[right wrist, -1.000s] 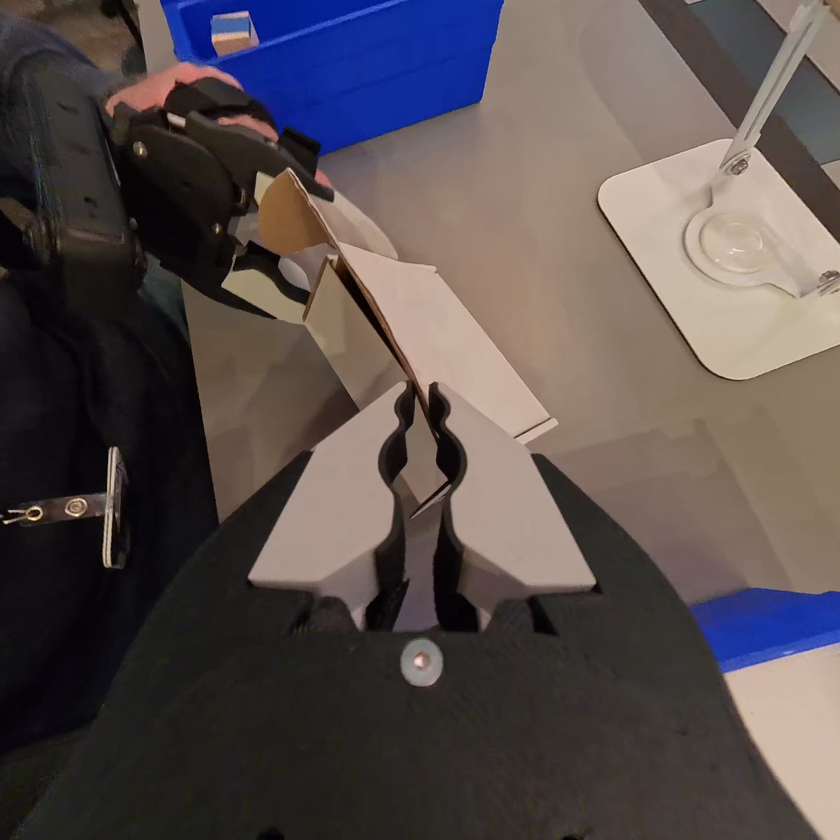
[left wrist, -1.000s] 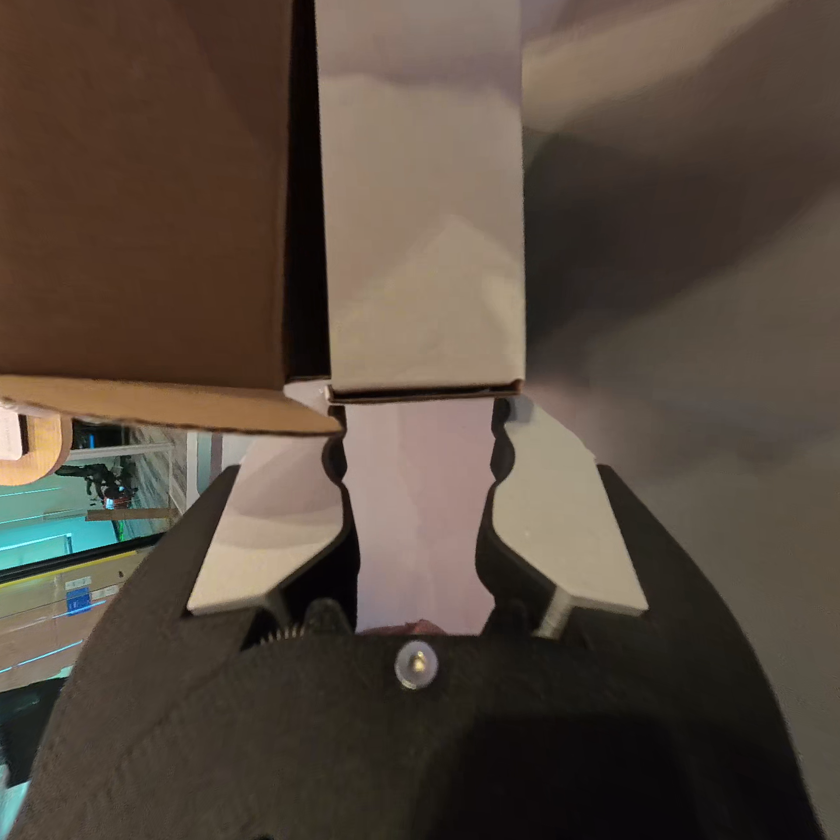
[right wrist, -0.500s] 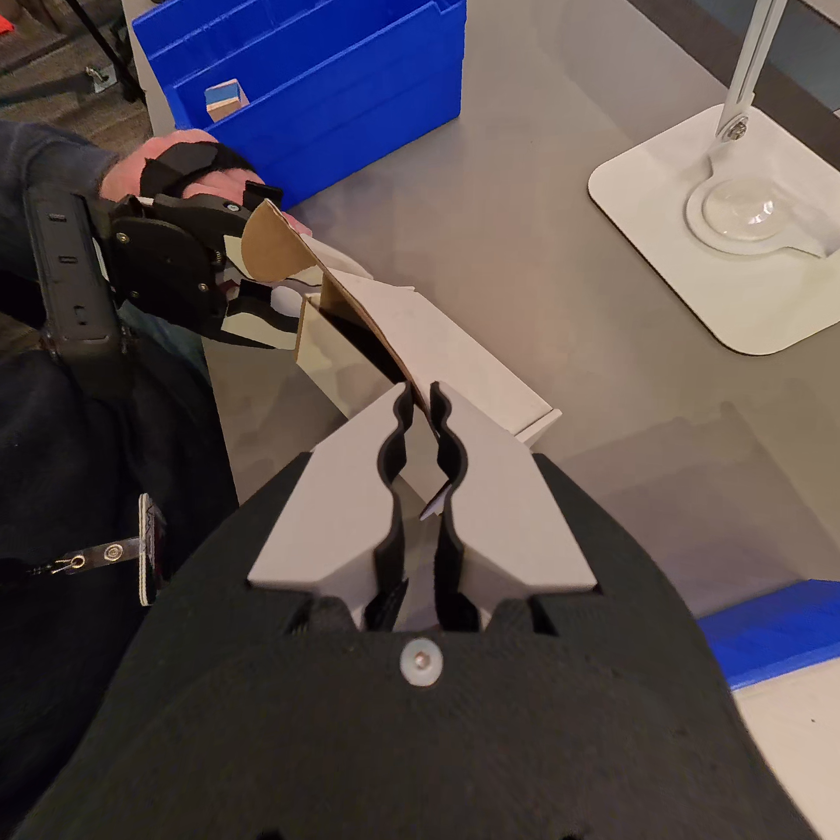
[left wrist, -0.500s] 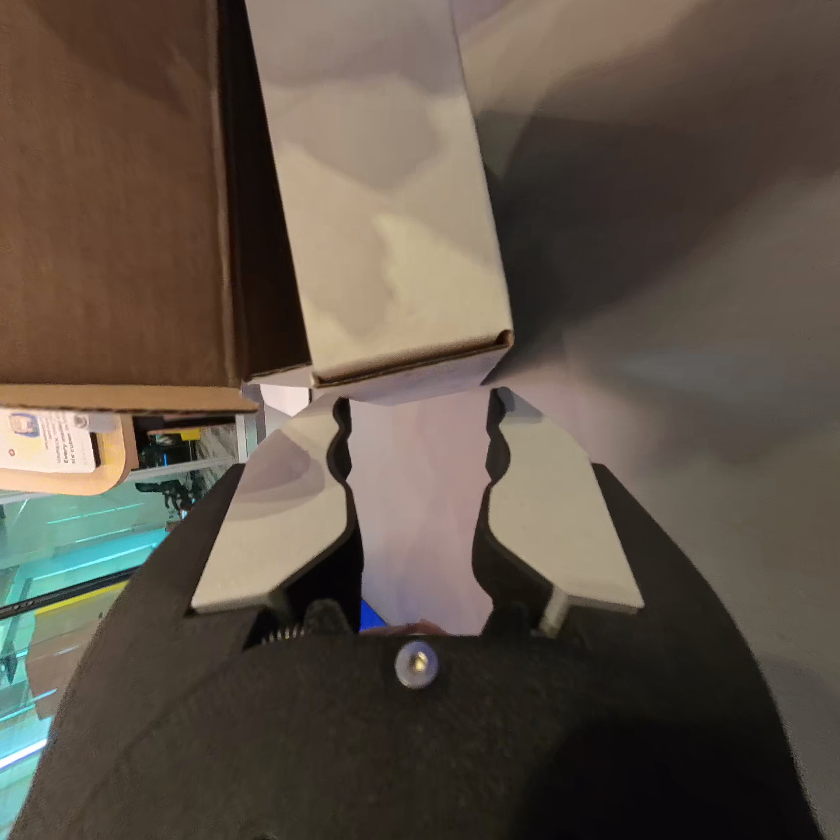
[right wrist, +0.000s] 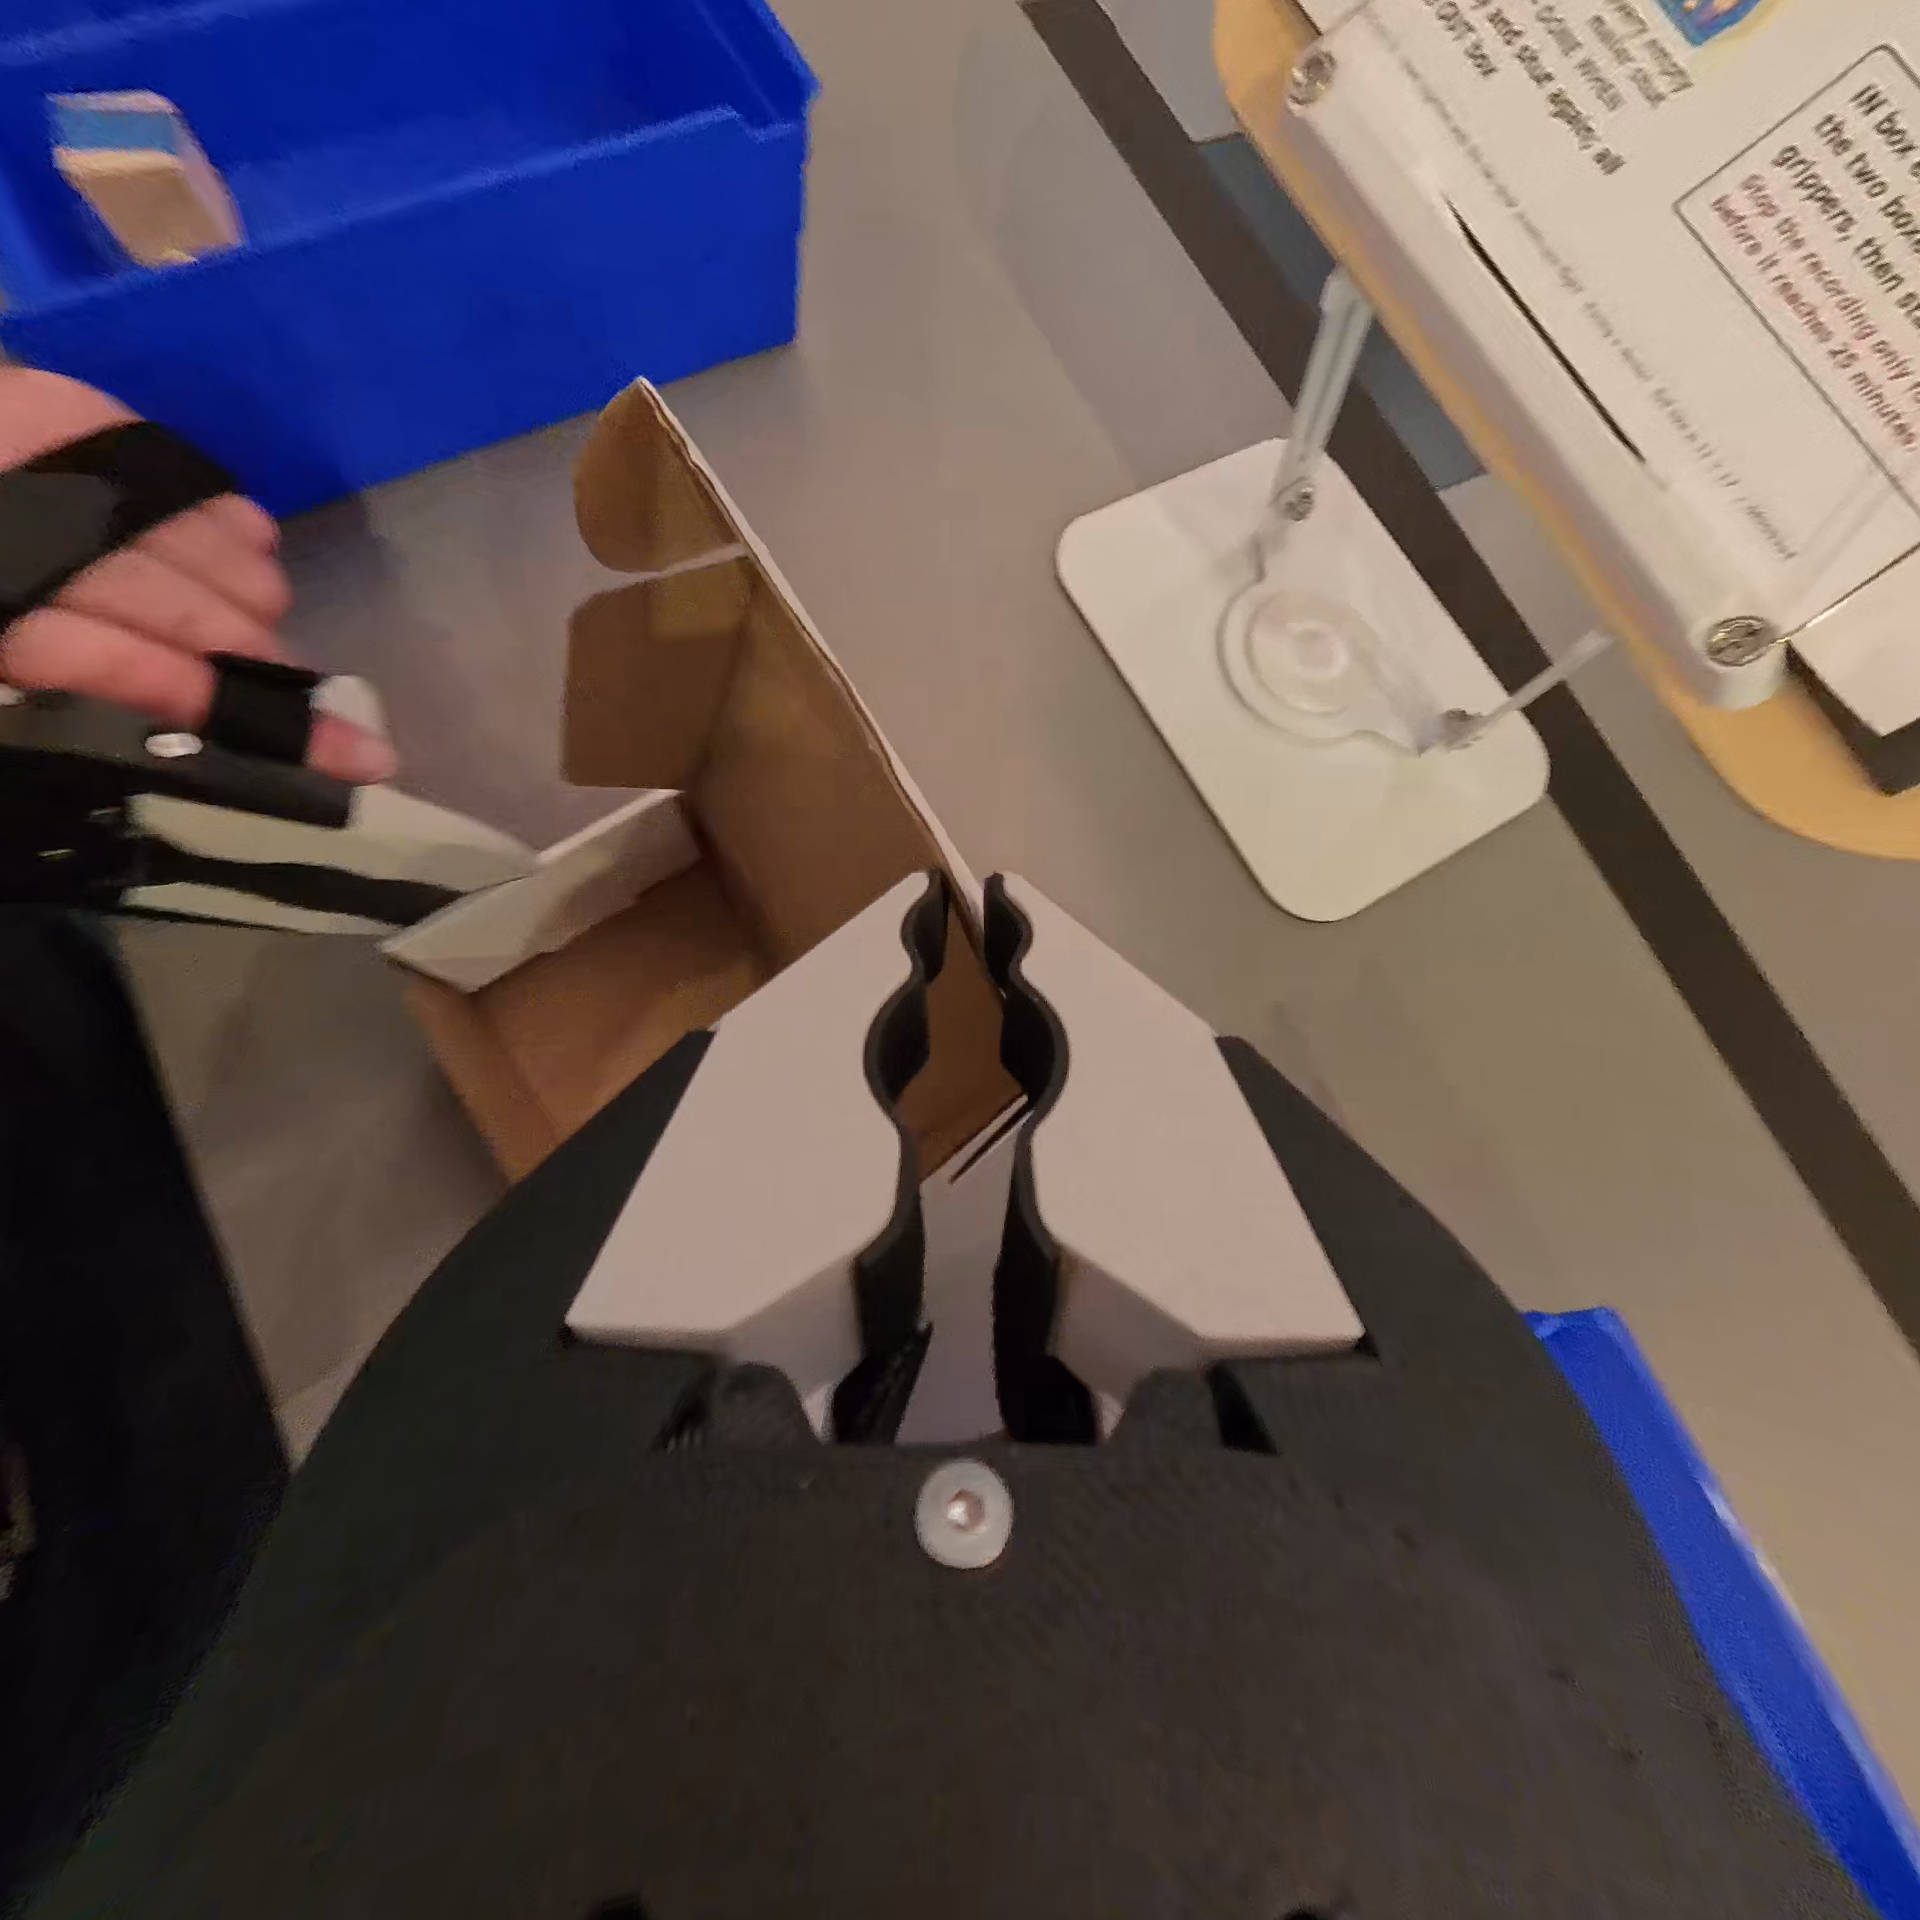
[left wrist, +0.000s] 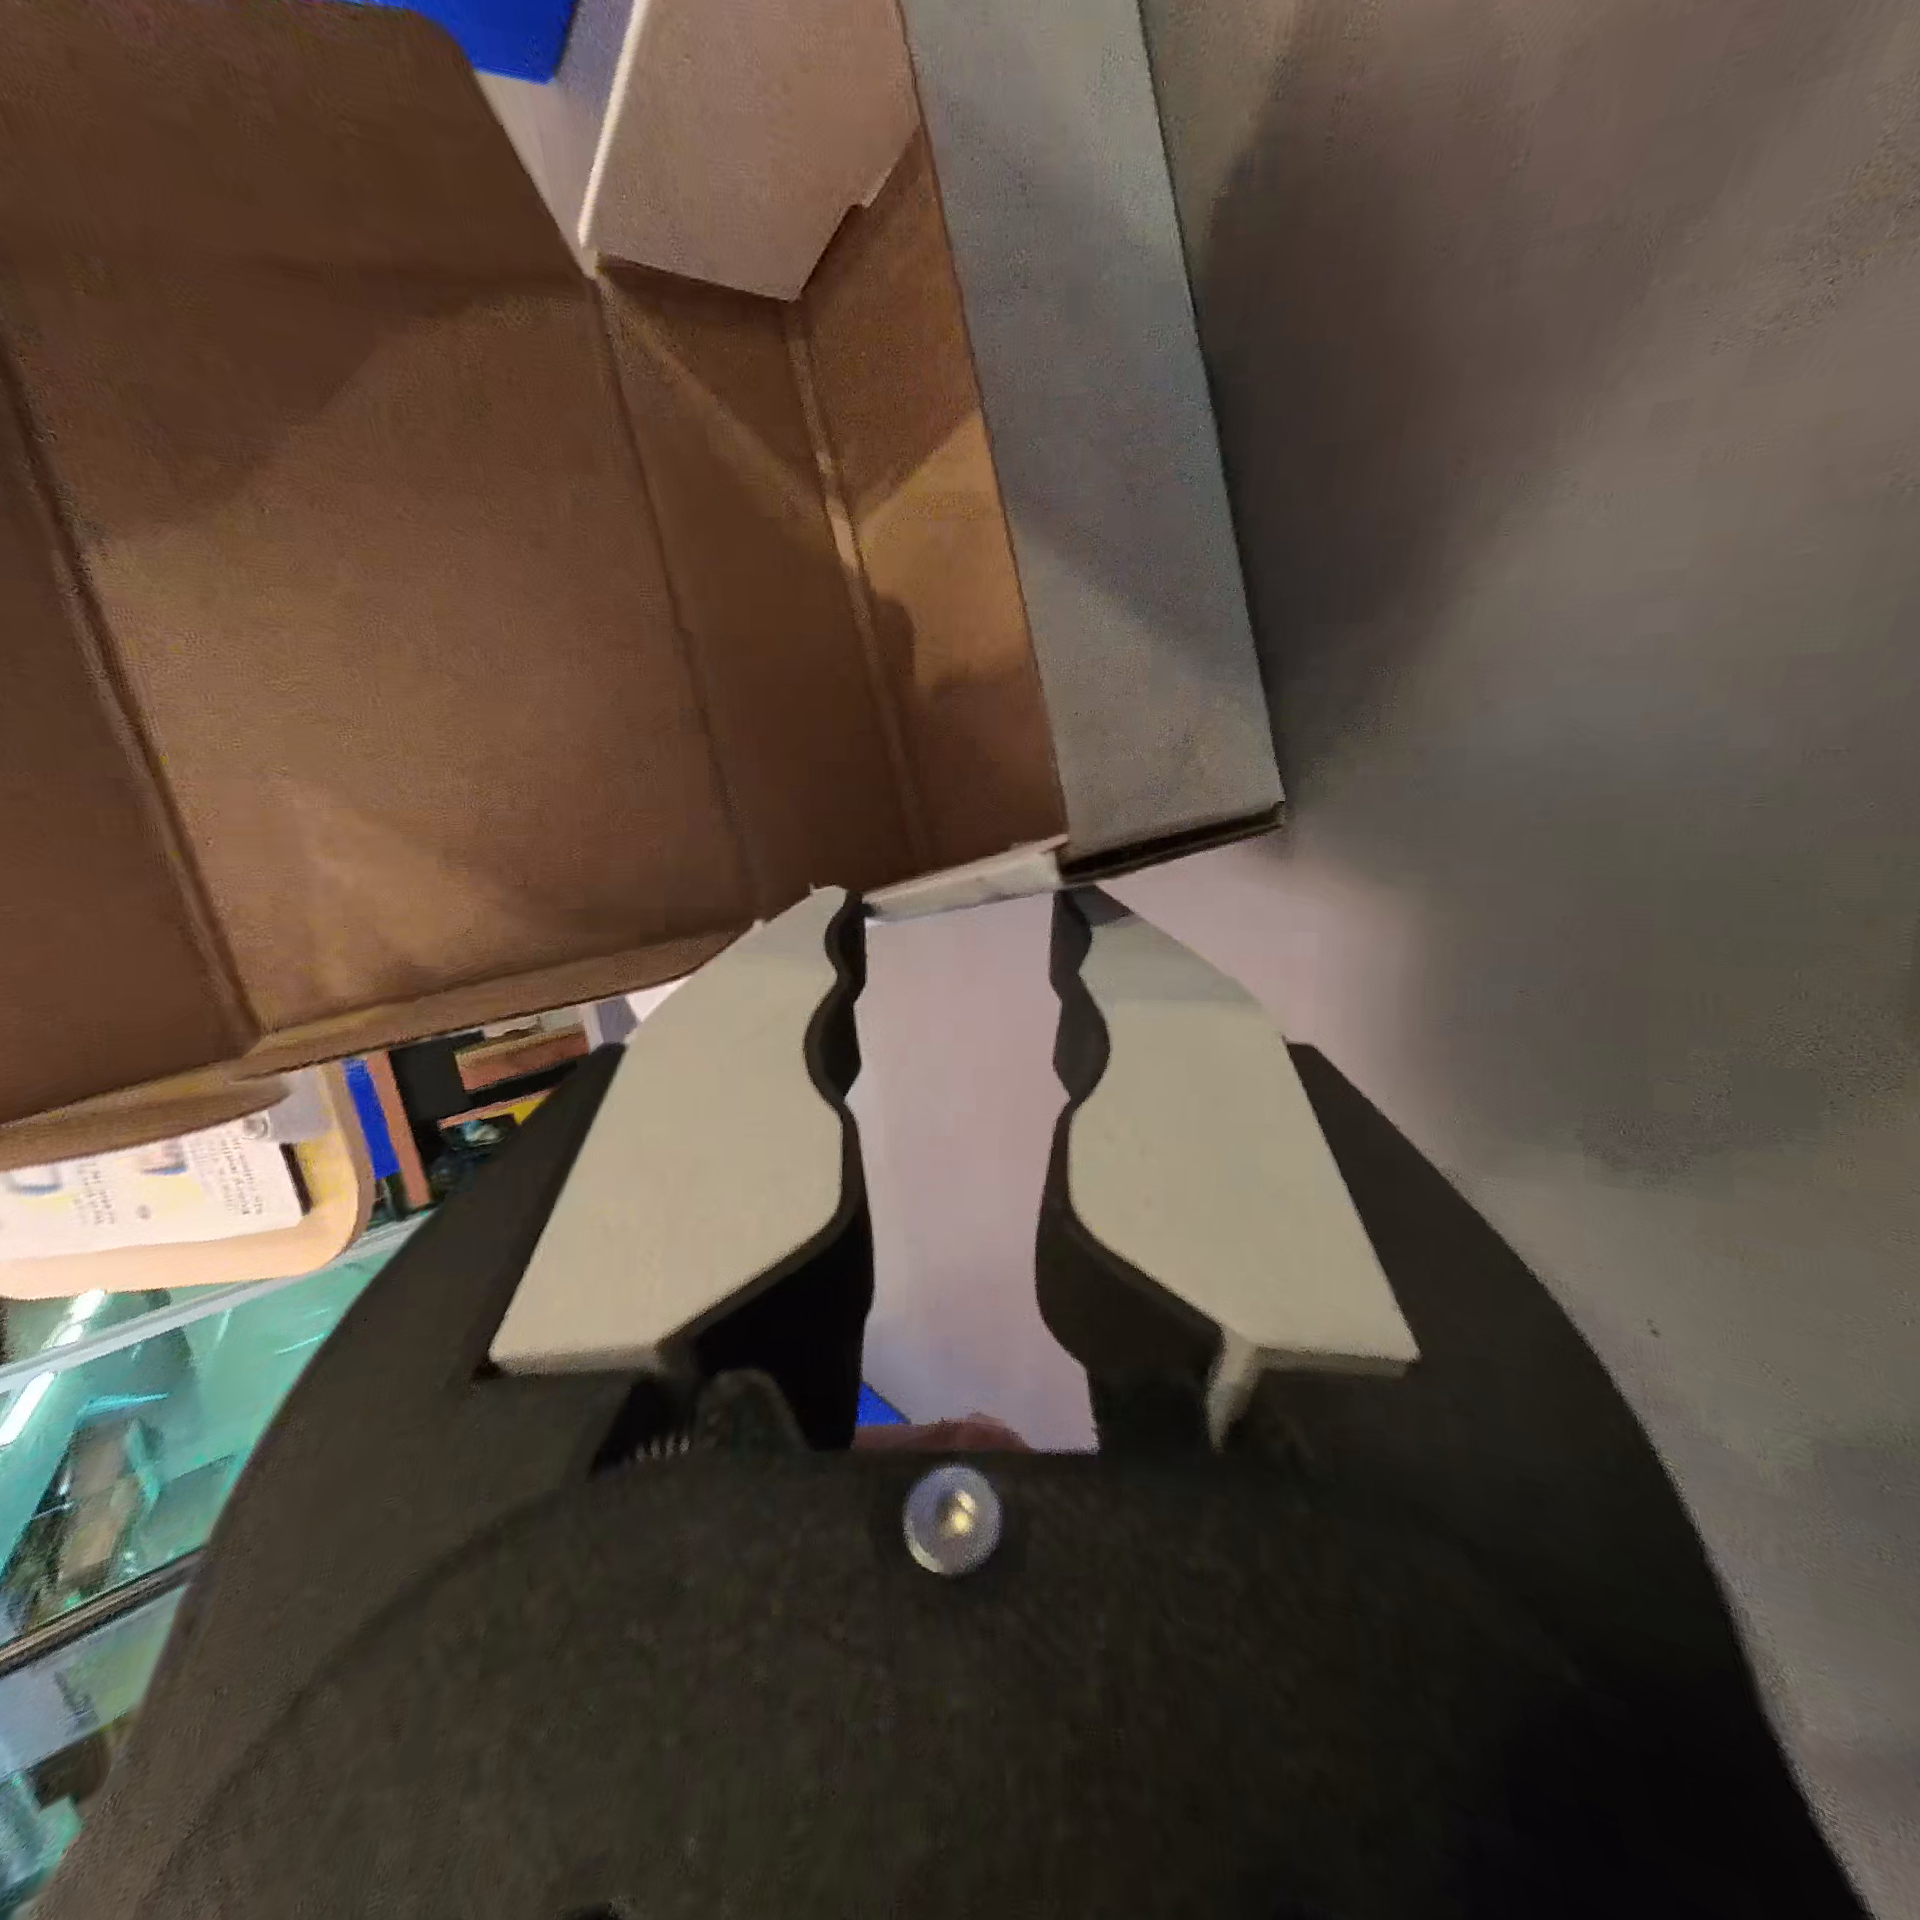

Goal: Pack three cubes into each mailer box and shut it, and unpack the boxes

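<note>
Mailer box (right wrist: 727, 831) lid pinched in right gripper (right wrist: 964, 894), left gripper (left wrist: 956, 914) at its corner

Your right gripper (right wrist: 964, 899) pinches the box's (right wrist: 582, 1023) raised lid (right wrist: 790, 748). Left of the box, your left gripper (right wrist: 457, 883) touches its white wall. Behind the box sits a blue bin (right wrist: 436, 270) holding a cube (right wrist: 140, 192).
</note>
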Demonstrator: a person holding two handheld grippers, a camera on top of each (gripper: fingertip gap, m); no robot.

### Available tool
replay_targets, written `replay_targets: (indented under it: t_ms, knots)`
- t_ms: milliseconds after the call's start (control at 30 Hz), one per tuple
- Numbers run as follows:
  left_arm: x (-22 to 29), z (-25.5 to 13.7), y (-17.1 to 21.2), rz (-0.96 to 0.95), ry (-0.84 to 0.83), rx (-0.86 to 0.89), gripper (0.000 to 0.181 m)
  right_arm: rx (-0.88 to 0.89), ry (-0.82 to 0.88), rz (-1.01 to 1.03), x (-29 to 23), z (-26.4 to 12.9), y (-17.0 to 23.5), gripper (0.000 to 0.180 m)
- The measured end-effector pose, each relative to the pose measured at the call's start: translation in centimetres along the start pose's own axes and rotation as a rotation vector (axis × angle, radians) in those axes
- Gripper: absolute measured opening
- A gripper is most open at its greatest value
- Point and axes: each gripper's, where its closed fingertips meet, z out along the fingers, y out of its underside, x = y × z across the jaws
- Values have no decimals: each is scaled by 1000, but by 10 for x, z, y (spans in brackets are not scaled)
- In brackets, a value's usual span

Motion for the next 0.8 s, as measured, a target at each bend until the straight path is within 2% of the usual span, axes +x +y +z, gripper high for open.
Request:
replay_targets:
  t_ms: [133, 333, 600, 733, 800]
  knots:
    - [0, -1, -1, -9, 19, -4, 34, -136, 93, -55, 29, 38, 19, 5]
    - [1, -1, -2, -2, 21, -11, 34, -375, 130, -87, 49, 90, 76, 4]
    - [1, -1, -1, 17, 19, -28, 33, -621, 34, -73, 46, 100, 112, 8]
    - [1, -1, 0, 19, 16, -37, 33, -557, 36, -5, 49, 96, 103, 12]
    - [1, -2, 0, 23, 14, -39, 31, -495, 32, 33, 47, 88, 91, 31]
